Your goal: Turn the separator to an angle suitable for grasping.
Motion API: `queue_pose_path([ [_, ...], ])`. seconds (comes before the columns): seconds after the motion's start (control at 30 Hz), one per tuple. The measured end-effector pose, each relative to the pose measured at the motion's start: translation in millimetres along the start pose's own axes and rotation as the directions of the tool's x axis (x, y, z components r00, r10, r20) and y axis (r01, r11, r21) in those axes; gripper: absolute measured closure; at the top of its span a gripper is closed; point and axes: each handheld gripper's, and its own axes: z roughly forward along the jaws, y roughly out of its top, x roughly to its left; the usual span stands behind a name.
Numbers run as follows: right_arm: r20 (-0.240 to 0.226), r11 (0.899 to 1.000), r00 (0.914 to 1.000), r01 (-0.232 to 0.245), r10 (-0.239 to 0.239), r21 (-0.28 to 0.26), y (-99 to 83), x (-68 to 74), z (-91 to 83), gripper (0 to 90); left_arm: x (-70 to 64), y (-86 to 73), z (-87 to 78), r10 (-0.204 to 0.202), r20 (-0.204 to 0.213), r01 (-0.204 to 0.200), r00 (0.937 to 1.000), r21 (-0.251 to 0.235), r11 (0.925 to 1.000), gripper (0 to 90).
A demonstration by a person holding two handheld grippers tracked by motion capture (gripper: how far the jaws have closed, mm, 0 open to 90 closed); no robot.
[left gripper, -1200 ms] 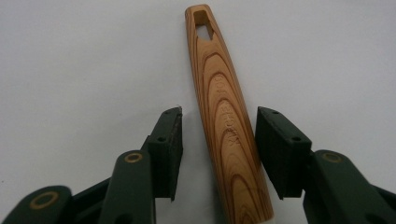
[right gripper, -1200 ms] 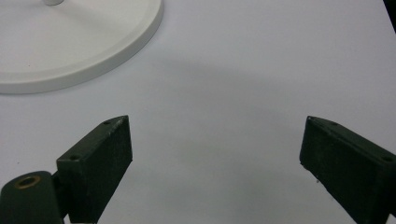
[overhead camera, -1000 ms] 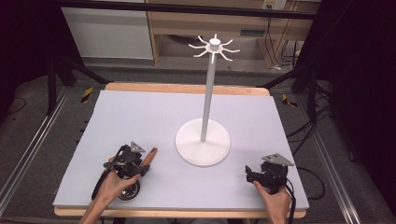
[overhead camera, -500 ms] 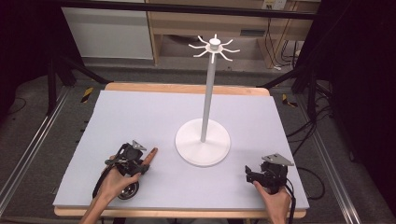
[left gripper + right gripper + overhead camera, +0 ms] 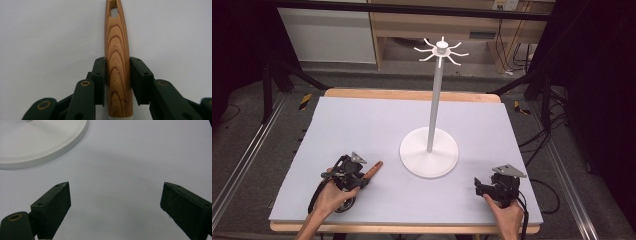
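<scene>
From above, on the pale grey surface (image 5: pixel 362 130), the left gripper (image 5: pixel 362 176) sits at the near left, held low in the person's left hand (image 5: pixel 332 195), and a wooden handle (image 5: pixel 373 169) pokes out of its front, angled toward the white stand (image 5: pixel 429 158). That stand's round base rests mid-surface, its post rising upright to a crown of curved hooks. Over at the near right, the right gripper (image 5: pixel 479 186) lies low on the surface in the right hand (image 5: pixel 504 212), well apart from the base and from the other gripper.

Switching to the left gripper view: the jaws are clamped on the wooden handle (image 5: pixel 117 62), one pad pressing each flank. The grain runs lengthwise, there's stamped lettering I cannot read, a hanging slot shows at the far tip, and a white part begins at the bottom edge.

Now the right gripper view: the right gripper (image 5: pixel 115 200) has its jaws wide apart with bare surface between them, and the stand's base rim (image 5: pixel 62 145) curves across the upper left, near but not touching.
</scene>
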Motion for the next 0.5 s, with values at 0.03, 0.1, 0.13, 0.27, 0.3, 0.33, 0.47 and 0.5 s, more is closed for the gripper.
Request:
queue_pose_path([
  [0.03,0.0,1.0,1.0,0.0,0.0,0.0,0.0,0.0,0.0,9.9,-0.2,0.2,0.1,0.003,-0.001,-0.003,1.0,-0.001,1.0,65.6],
  [0.1,0.0,1.0,1.0,-0.003,0.003,0.001,0.0,0.0,-0.1,9.9,-0.4,1.0,0.6,0.008,-0.002,-0.008,1.0,-0.004,1.0,63.1],
  [0.13,0.001,1.0,1.0,-0.003,0.003,0.001,0.0,-0.2,-0.1,9.9,-0.4,1.7,0.8,0.012,-0.003,-0.012,0.9999,-0.003,0.9999,61.5],
  [0.27,-0.001,1.0,1.0,-0.006,0.006,0.005,0.2,0.0,-0.4,9.9,-0.1,5.6,0.4,0.015,-0.007,-0.015,0.9999,-0.007,0.9999,56.4],
  [0.3,-0.002,1.0,1.0,-0.004,0.004,0.003,0.2,-0.3,-0.4,9.9,-0.3,6.9,0.5,0.012,-0.008,-0.013,0.9999,-0.01,0.9999,55.7],
  [0.33,-0.003,1.0,1.0,-0.005,0.005,0.004,0.2,-0.3,-0.3,9.9,-0.2,10.2,0.3,0.019,-0.01,-0.019,0.9998,-0.009,0.9998,54.5],
  [0.47,-0.006,1.0,1.0,-0.007,0.008,0.009,0.2,-0.3,-0.2,9.9,-1.6,17.4,2.4,0.029,-0.012,-0.029,0.9995,0.01,0.9995,55.3],
  [0.5,-0.006,1.0,1.0,-0.007,0.008,0.009,0.2,-0.3,-0.2,9.9,-1.6,17.4,2.4,0.029,-0.012,-0.029,0.9995,0.01,0.9995,55.6],
])
